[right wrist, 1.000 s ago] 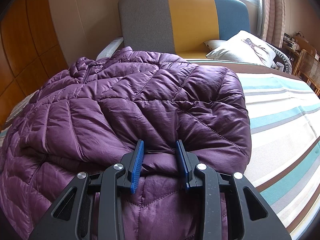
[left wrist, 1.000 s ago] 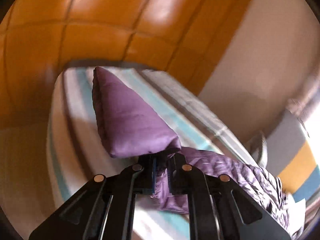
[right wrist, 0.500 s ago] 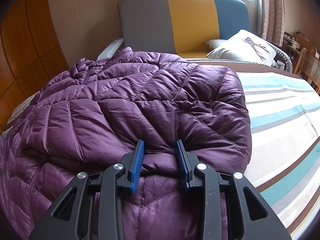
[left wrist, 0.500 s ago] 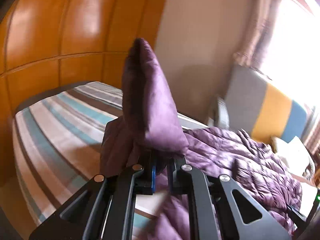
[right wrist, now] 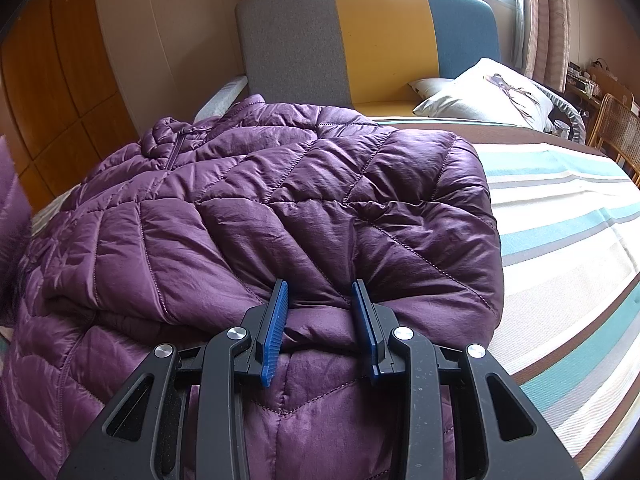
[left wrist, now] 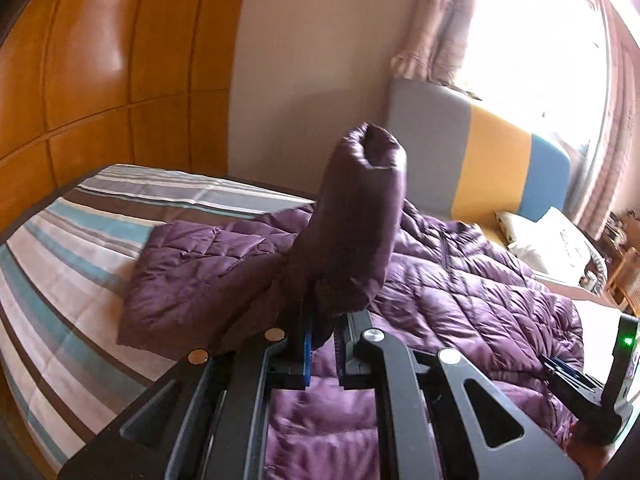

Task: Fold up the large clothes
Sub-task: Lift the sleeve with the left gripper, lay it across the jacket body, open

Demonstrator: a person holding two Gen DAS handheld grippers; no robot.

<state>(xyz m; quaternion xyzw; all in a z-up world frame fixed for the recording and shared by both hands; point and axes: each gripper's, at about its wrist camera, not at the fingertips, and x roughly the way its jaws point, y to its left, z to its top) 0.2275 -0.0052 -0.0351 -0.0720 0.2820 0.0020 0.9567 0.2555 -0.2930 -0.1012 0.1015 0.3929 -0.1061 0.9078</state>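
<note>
A purple quilted puffer jacket (right wrist: 280, 200) lies spread on the striped bed, collar toward the headboard. My left gripper (left wrist: 322, 336) is shut on one sleeve (left wrist: 360, 216), which stands up from the jaws with its cuff on top, above the jacket's body (left wrist: 460, 280). The sleeve's base lies bent on the bedcover to the left. My right gripper (right wrist: 320, 312) is shut on a thick fold at the jacket's near right edge, with fabric bulging between the blue pads (right wrist: 276, 312). That gripper also shows in the left wrist view as a dark body (left wrist: 576, 388) at the far right.
The striped bedcover (right wrist: 560, 220) lies bare to the right of the jacket and also to its left (left wrist: 60, 260). Behind stand a grey, yellow and blue headboard (right wrist: 380, 40) and a white pillow (right wrist: 480, 92). Orange wooden panels (left wrist: 100, 60) line the left wall. A wicker chair (right wrist: 616, 128) stands far right.
My left gripper has swung the sleeve from over the bare bedcover toward the jacket's body, rolling as it went, so the sleeve now stands upright. The right gripper has kept still.
</note>
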